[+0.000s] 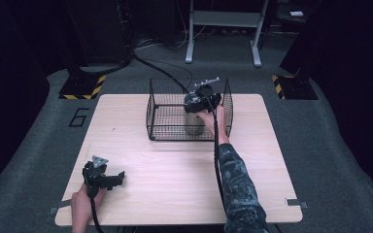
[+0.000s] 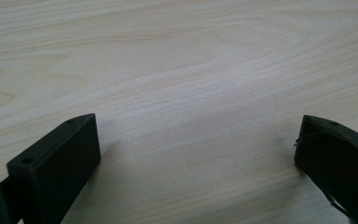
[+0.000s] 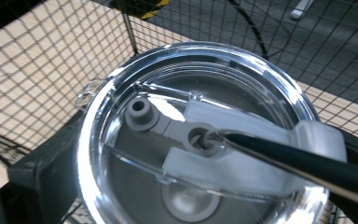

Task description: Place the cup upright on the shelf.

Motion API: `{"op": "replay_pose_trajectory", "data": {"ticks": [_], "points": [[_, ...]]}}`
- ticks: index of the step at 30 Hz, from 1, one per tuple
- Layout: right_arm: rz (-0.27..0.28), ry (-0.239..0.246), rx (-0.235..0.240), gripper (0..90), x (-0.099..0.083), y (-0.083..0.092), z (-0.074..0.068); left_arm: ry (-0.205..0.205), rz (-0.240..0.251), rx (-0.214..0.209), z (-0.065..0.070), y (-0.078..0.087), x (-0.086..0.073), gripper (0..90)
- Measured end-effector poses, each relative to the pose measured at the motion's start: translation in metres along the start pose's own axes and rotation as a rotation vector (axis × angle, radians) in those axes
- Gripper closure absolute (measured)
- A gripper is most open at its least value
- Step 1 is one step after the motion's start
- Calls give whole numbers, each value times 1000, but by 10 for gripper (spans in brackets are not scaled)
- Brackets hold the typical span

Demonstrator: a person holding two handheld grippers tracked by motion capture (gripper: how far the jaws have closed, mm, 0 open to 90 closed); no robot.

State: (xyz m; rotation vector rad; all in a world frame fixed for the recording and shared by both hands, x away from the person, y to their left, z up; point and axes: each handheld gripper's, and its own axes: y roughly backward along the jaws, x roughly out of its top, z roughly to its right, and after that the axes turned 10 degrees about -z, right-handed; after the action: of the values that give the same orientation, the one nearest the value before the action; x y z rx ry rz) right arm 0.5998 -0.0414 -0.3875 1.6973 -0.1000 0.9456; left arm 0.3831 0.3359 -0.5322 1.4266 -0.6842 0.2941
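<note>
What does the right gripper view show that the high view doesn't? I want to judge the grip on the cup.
The right gripper view alone shows the clear lid, its grey stopper and a dark straw through the hole. The high view alone shows the table, the left gripper resting near its front corner, and the whole wire basket. Both show the right gripper at the metal cup inside the basket.

Table lit from overhead, surroundings dark; glare on clear lid, soft low-res pics w/ blurry edges.
</note>
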Motion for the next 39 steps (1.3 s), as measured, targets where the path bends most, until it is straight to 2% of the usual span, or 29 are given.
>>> {"op": "replay_pose_trajectory", "data": {"ticks": [4, 8, 9, 14, 19, 22, 24, 27, 30, 31, 33, 39], "points": [[11, -22, 16, 0, -2, 8, 1, -1, -2, -2, 0, 0, 0, 1], [29, -6, 3, 0, -5, 20, 2, -1, -4, -3, 0, 0, 0, 1], [23, -5, 3, 0, -6, 23, 2, 9, 4, -4, 0, 0, 0, 1], [17, 1, -2, 0, -13, 37, 2, 6, 1, -4, 0, 0, 0, 1], [26, 29, -11, 0, -23, 56, 0, 6, 4, -3, 0, 0, 0, 1], [40, 63, -13, 0, -30, 70, -4, 4, 0, -4, 0, 0, 0, 1], [46, 75, -15, 0, -35, 79, -8, 4, 0, -4, 0, 0, 0, 1], [56, 97, 27, 0, -44, 92, -10, 4, 1, -4, 0, 0, 0, 1], [66, 107, 38, 0, -54, 104, -14, 5, 1, -4, 0, 0, 0, 1], [70, 97, 43, 0, -57, 107, -16, 4, 1, -4, 0, 0, 0, 1], [71, 113, 38, 0, -60, 111, -17, 4, 0, -4, 0, 0, 0, 1], [87, 143, 11, 0, -91, 135, -23, 4, 1, -4, 0, 0, 0, 1]]}}
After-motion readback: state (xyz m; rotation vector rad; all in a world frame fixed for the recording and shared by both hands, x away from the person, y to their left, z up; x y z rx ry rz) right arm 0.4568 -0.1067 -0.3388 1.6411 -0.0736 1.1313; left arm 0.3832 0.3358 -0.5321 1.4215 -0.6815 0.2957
